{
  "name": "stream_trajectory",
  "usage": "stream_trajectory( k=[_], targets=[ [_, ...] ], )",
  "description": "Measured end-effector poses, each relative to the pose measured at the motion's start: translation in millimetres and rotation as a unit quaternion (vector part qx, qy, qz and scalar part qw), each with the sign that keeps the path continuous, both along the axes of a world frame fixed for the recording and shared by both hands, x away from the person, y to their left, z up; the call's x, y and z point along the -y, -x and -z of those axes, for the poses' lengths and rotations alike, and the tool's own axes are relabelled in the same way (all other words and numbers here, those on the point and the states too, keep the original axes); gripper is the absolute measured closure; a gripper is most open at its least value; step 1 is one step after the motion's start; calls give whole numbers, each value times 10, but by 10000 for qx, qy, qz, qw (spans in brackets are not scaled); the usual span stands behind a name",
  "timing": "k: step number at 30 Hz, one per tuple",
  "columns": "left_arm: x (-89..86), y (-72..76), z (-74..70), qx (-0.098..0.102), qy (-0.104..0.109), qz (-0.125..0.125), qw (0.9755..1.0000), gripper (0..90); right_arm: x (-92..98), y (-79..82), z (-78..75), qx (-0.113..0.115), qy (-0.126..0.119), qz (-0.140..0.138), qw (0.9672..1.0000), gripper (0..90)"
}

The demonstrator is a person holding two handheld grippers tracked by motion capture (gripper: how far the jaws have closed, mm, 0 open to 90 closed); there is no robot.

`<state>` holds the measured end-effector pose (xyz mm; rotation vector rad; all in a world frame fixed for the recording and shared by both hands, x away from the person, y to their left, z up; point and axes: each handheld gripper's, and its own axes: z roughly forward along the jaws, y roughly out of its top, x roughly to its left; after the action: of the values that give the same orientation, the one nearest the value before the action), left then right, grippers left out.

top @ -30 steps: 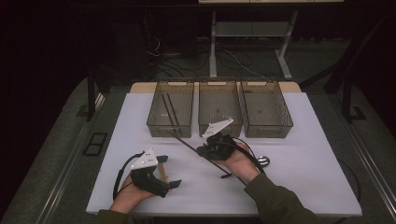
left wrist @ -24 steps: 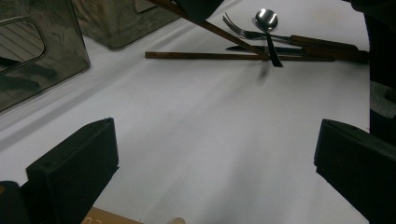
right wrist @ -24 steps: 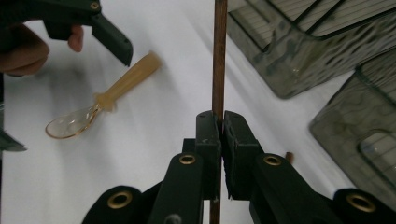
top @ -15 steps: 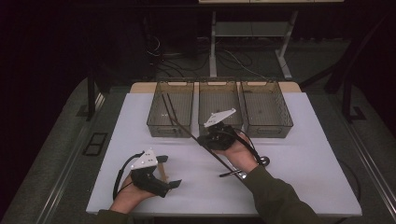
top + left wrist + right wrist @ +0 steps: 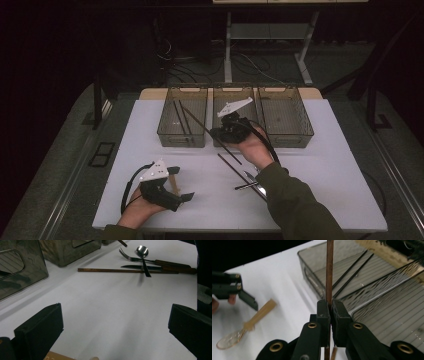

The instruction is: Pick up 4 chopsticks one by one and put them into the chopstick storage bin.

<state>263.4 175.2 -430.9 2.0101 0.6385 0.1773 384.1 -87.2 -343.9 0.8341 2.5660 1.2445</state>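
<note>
A person works at a white counter with a hand-held gripper in each hand.

The right hand-held gripper is raised over the near edge of the middle of three clear bins. Its jaws are pressed together, pinching a brown chopstick. In the right gripper view the stick runs up from between the jaws and out over the left bin, where two dark chopsticks lie on the bottom. In the high view the held stick slants from over that bin down past the jaws toward the person.

Below and to the right of this hand-held gripper, by the person's right sleeve, lie another chopstick, a fork, a knife and a metal spoon, the spoon resting across the knife and chopstick.

The left hand-held gripper rests low at the near left of the counter, well apart from the bins. Its jaws are spread wide with only bare counter between them. Just beside it lies a clear spoon with a tan handle.
</note>
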Motion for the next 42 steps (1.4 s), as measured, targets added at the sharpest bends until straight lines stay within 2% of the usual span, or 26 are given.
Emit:
stream_trajectory(
  k=[5,13,24,28,33,42],
  targets=[
    [5,0,1,3,49,-7,10000,0,-81,-162,-127,36,7,106,9999,855],
    [1,-4,0,26,95,3,10000,0,-320,-432,-344,79,27,210,9997,855],
    [-2,-6,-3,42,106,-10,9999,0,-712,-819,-497,40,-6,404,9992,855],
    [-5,-8,-1,28,166,-26,9999,0,-850,-929,-501,-9,-41,448,9990,855],
    [8,-4,-5,24,205,-19,9998,0,-1007,-1050,-431,-78,-55,451,9989,855],
    [-12,-16,1,8,213,3,9998,0,-1206,-1171,-171,-248,-82,481,9985,854]
  ],
)
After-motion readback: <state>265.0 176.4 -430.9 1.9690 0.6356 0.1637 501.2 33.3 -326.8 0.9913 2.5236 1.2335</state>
